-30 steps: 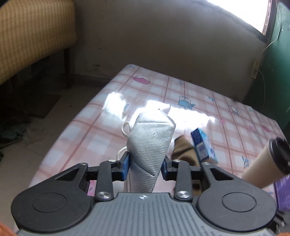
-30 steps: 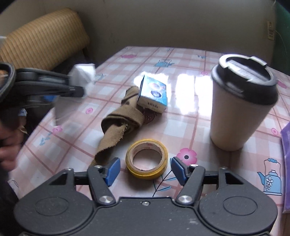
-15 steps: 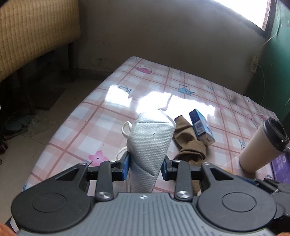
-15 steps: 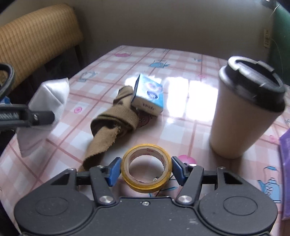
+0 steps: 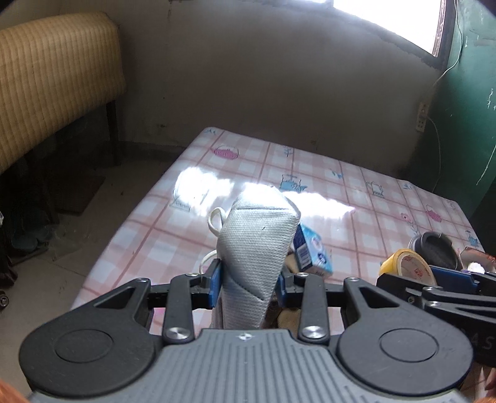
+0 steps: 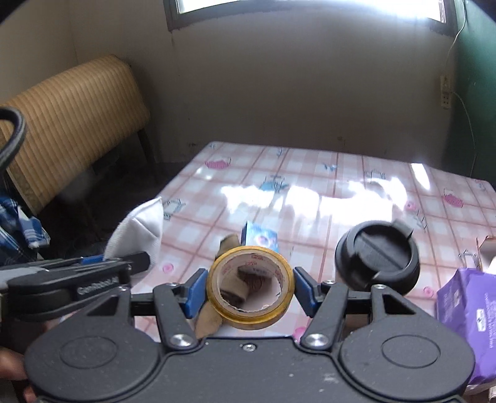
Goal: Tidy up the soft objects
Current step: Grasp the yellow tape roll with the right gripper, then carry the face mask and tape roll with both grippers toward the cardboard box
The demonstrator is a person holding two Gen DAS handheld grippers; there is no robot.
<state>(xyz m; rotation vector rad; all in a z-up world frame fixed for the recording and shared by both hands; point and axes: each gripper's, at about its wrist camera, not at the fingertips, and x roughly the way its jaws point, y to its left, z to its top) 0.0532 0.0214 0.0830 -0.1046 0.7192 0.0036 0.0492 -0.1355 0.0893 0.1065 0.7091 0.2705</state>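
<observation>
Mask (image 5: 254, 248) is light, floppy fabric w/ loose ear loops, left tool (image 5: 248, 280) clamped on its folded body, best hold there. Right tool (image 6: 249, 290) pinches tape roll (image 6: 249, 286) across rim; rigid, light, off the worktop (image 6: 310, 192).

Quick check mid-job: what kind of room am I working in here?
Likely a lived-in room at home: a table under a pink checked oilcloth, a woven-backed seat against the wall, a window above.

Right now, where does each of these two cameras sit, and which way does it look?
Left wrist: on the left tool, looking forward and down over the table; its fingers clamp a white face mask.
Right wrist: on the right tool, same direction; its fingers grip a yellow tape roll.
Shared: mask, tape, blue box, lidded cup.
</observation>
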